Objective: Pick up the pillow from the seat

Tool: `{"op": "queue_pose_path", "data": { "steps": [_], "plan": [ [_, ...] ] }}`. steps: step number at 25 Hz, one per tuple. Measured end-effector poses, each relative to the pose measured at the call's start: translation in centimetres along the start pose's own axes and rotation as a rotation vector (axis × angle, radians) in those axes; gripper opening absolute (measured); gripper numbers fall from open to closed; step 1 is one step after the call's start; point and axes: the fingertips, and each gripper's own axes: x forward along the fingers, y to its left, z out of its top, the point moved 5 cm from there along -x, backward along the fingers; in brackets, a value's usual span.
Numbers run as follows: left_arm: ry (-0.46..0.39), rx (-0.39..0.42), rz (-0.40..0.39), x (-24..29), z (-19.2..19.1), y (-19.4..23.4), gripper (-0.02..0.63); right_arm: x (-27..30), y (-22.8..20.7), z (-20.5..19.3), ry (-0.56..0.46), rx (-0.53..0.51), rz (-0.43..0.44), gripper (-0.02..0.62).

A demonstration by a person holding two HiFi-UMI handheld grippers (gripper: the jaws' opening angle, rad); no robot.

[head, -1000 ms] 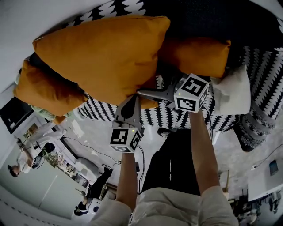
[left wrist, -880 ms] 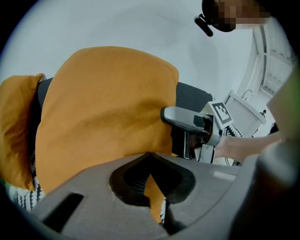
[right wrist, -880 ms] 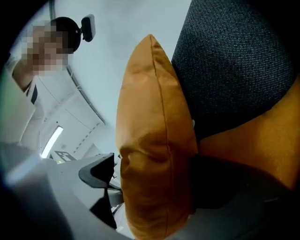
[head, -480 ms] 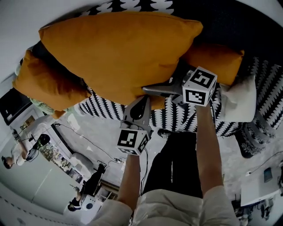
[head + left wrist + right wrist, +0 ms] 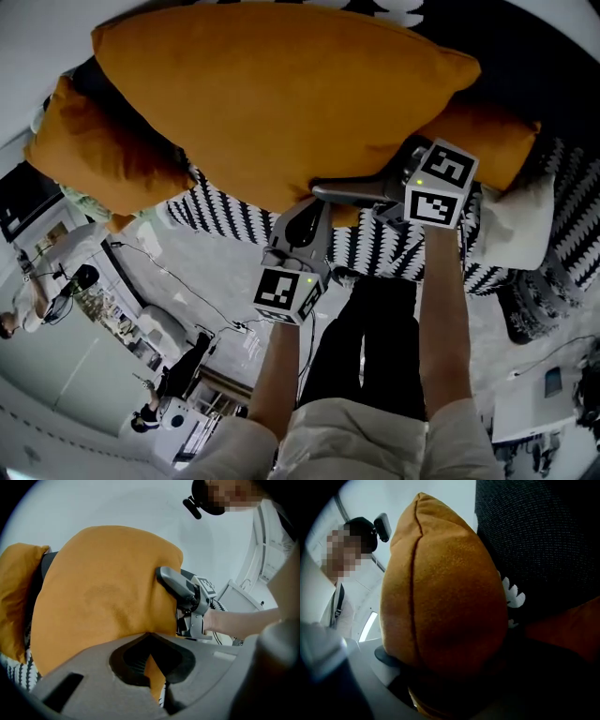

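A big orange pillow (image 5: 272, 103) is held up off the black-and-white patterned seat (image 5: 375, 248). My left gripper (image 5: 305, 220) is shut on a fold of the pillow's lower edge, and orange cloth (image 5: 154, 677) shows pinched in the slit between its jaws. My right gripper (image 5: 361, 192) points level at the same edge from the right; its jaws have just been opening. In the right gripper view the pillow's fat end (image 5: 445, 602) bulges between those wide jaws and rests on the left finger (image 5: 386, 658). The right finger is lost in shadow.
A second orange pillow (image 5: 94, 159) lies behind at the left and a third (image 5: 492, 141) at the right, beside a white cushion (image 5: 520, 220). The dark seat back (image 5: 534, 541) rises close behind. My legs and the floor are below.
The big pillow has come up and to the right and now fills more of the top of the head view. My right gripper has shifted right along its lower edge; the left has barely moved.
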Motion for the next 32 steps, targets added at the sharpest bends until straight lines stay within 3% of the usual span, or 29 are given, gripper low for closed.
{"op": "queue_pose_path", "data": {
  "steps": [4,10,15,26,32],
  "plan": [
    [-0.022,-0.039,0.022,-0.5,-0.2,0.6,0.006,1.0,0.5,-0.2,-0.014,-0.032,-0.092,0.54],
    [0.003,-0.006,0.019,-0.8,0.0,0.8,0.006,1.2,0.5,-0.3,-0.024,-0.027,-0.2,0.538],
    [0.003,-0.021,0.042,-1.7,-0.4,0.7,0.006,1.0,1.4,-0.9,-0.032,-0.037,-0.238,0.529],
    [-0.031,-0.044,0.077,-4.5,-0.9,0.7,0.006,1.3,3.7,-1.8,-0.044,-0.049,-0.314,0.365],
    [-0.045,0.016,0.113,-5.4,-2.2,0.6,0.006,1.1,4.0,-3.3,-0.056,-0.054,-0.338,0.339]
  ]
}}
